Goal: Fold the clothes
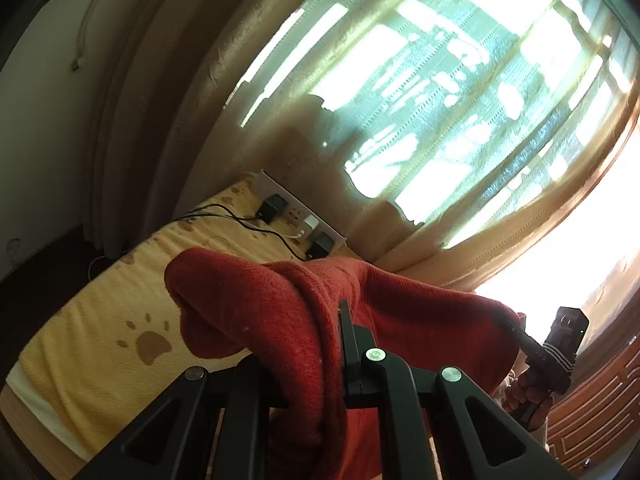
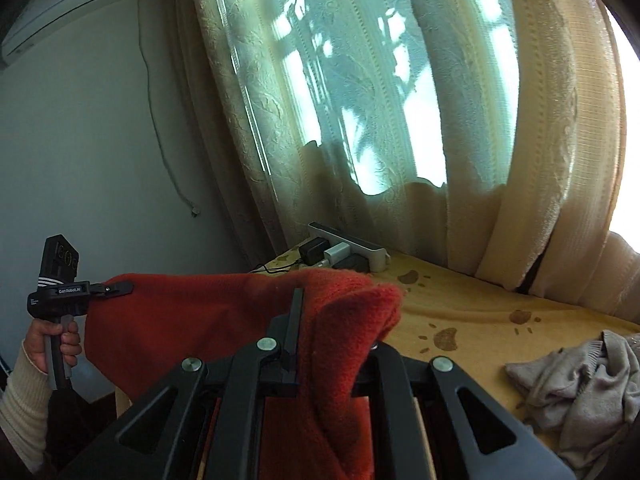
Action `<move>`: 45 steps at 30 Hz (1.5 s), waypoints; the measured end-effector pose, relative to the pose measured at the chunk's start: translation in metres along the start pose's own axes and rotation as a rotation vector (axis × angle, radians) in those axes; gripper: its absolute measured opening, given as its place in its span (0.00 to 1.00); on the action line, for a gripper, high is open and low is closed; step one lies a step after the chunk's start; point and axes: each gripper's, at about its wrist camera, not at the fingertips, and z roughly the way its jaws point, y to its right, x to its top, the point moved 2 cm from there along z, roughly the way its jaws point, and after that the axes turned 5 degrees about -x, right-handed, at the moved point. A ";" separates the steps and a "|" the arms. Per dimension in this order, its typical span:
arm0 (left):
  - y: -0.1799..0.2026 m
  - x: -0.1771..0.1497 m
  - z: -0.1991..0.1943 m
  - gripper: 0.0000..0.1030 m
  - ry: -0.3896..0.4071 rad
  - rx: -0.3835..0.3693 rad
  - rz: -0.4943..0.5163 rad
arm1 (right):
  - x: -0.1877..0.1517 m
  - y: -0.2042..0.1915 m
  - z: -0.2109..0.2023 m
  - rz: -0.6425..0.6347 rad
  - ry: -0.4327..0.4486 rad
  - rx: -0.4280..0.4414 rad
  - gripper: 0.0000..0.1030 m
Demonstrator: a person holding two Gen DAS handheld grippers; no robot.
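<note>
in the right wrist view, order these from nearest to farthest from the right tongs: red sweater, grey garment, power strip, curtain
1. red sweater: clamped in the right tongs themselves.
2. grey garment: crumpled on the bed, lower right.
3. power strip: at the bed's far edge, ahead.
4. curtain: hanging behind the strip, farthest.

Your curtain [image 2: 360,100] fills the upper frame, lit from behind. A power strip [image 2: 352,248] with plugged chargers sits mid-frame on the yellow paw-print blanket [image 2: 480,304]. An air conditioner [image 2: 60,12] hangs upper left.
</note>
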 end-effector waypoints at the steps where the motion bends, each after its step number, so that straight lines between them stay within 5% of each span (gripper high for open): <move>1: -0.009 0.003 -0.011 0.12 0.012 0.019 -0.007 | 0.004 -0.010 0.014 -0.004 -0.006 0.017 0.10; 6: -0.070 0.003 -0.029 0.12 -0.039 0.172 -0.065 | 0.004 -0.035 0.092 -0.007 -0.076 0.036 0.11; 10: -0.151 -0.034 0.003 0.12 -0.213 0.317 -0.198 | -0.048 -0.015 0.177 0.038 -0.277 -0.018 0.17; 12: -0.172 -0.052 0.014 0.14 -0.245 0.343 -0.219 | -0.079 -0.002 0.204 0.073 -0.372 -0.028 0.20; 14: -0.185 -0.064 0.019 0.15 -0.250 0.343 -0.232 | -0.095 0.006 0.206 0.059 -0.375 -0.045 0.28; 16: -0.188 -0.063 0.017 0.17 -0.231 0.319 -0.237 | -0.100 0.014 0.199 0.058 -0.360 -0.053 0.69; 18: -0.189 -0.062 0.017 0.20 -0.232 0.316 -0.229 | -0.101 0.024 0.188 0.072 -0.338 -0.059 0.80; 23: -0.186 -0.064 0.002 0.29 -0.181 0.284 -0.263 | -0.105 0.052 0.162 0.149 -0.348 0.047 0.80; 25: -0.188 -0.069 -0.011 0.45 -0.155 0.271 -0.284 | -0.112 0.058 0.150 0.159 -0.367 0.107 0.80; 27: -0.191 -0.077 -0.024 0.52 -0.126 0.248 -0.320 | -0.120 0.061 0.139 0.158 -0.386 0.170 0.80; 32: -0.188 -0.095 -0.049 0.56 -0.090 0.190 -0.358 | -0.133 0.054 0.130 0.081 -0.413 0.235 0.80; 45: -0.149 -0.135 -0.046 0.60 -0.146 0.153 -0.224 | -0.138 0.014 0.162 -0.016 -0.451 0.320 0.79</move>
